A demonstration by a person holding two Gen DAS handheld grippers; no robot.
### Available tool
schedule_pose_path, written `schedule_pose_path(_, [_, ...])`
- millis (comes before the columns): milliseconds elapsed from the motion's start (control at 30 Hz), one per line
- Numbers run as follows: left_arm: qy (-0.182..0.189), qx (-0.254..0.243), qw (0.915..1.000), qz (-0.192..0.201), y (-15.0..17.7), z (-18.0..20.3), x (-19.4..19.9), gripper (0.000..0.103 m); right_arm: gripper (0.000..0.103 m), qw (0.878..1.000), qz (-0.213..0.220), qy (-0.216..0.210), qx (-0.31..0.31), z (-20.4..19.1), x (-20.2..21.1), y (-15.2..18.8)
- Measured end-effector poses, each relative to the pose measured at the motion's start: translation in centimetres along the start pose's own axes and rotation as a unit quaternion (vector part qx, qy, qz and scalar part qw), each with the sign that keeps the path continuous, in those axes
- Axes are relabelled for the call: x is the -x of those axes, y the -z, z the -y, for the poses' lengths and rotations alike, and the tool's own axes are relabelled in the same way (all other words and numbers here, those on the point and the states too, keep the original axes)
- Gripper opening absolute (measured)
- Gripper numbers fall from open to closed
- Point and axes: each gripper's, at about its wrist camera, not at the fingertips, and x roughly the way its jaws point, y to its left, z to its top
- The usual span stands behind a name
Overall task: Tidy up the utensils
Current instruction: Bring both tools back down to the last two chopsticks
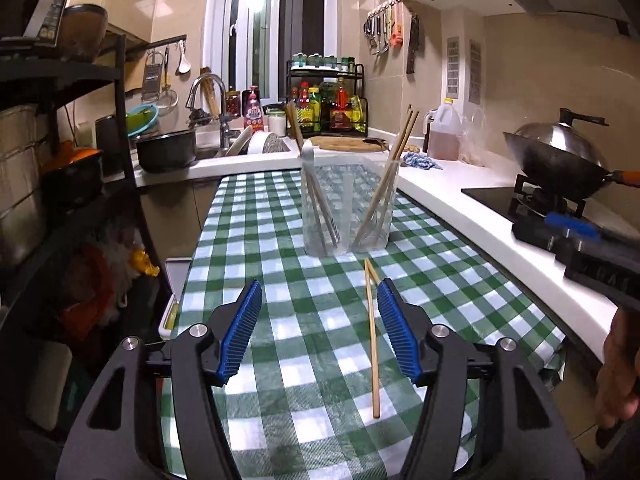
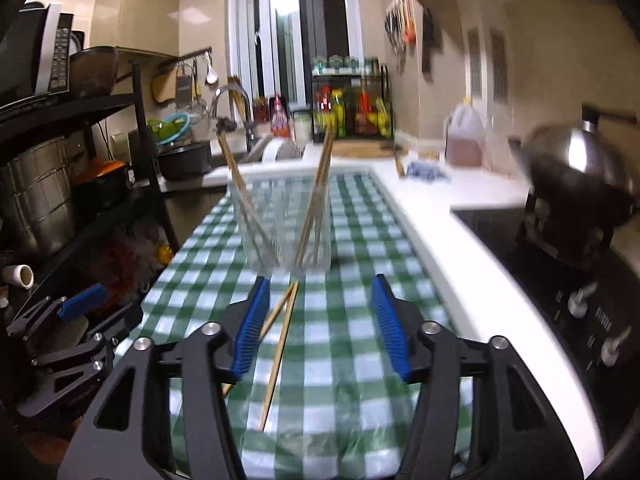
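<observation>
A clear plastic utensil holder (image 1: 347, 208) stands on the green checked tablecloth (image 1: 280, 240), with wooden chopsticks (image 1: 400, 140) leaning in its right part and a utensil in its left. Two loose wooden chopsticks (image 1: 373, 340) lie on the cloth in front of it, just inside my left gripper's right finger. My left gripper (image 1: 319, 292) is open and empty above the cloth. In the blurred right wrist view the holder (image 2: 282, 232) stands ahead, and the loose chopsticks (image 2: 280, 352) lie crossed near the left finger. My right gripper (image 2: 320, 288) is open and empty.
A white counter (image 1: 480, 216) runs along the right with a stove and lidded wok (image 1: 556, 156). A sink, pot and spice rack (image 1: 326, 96) stand behind the table. A black shelf unit (image 1: 60, 140) stands at the left. The other gripper (image 1: 580, 236) shows at right.
</observation>
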Motion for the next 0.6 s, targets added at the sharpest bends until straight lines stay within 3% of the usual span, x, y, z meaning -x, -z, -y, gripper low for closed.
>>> schedule_pose_path(233, [-0.011, 0.019, 0.9997, -0.013, 0.8, -0.8, -0.5, 0.059, 0.062, 0.998, -0.057, 0.000, 0.013, -1.5, -3.0, 4.0])
schedule_pose_path(300, [-0.017, 0.039, 0.9989, -0.022, 1.0, -1.8, -0.7, 0.059, 0.055, 0.997, -0.071, -0.004, 0.007, -1.7, -3.8, 4.7])
schedule_pose_path(367, [-0.019, 0.061, 0.9973, -0.038, 1.3, -2.8, -1.2, 0.059, 0.031, 0.996, -0.086, -0.020, 0.003, -2.0, -4.6, 5.3])
schedule_pose_path(433, [-0.013, 0.081, 0.9947, -0.062, 1.6, -3.5, -2.0, 0.059, 0.019, 0.994, -0.102, -0.038, 0.006, -2.7, -5.5, 6.1])
schedule_pose_path(600, [-0.001, 0.096, 0.9916, -0.087, 2.5, -3.9, -2.8, 0.059, 0.018, 0.989, -0.140, -0.045, 0.000, -3.7, -7.7, 8.1])
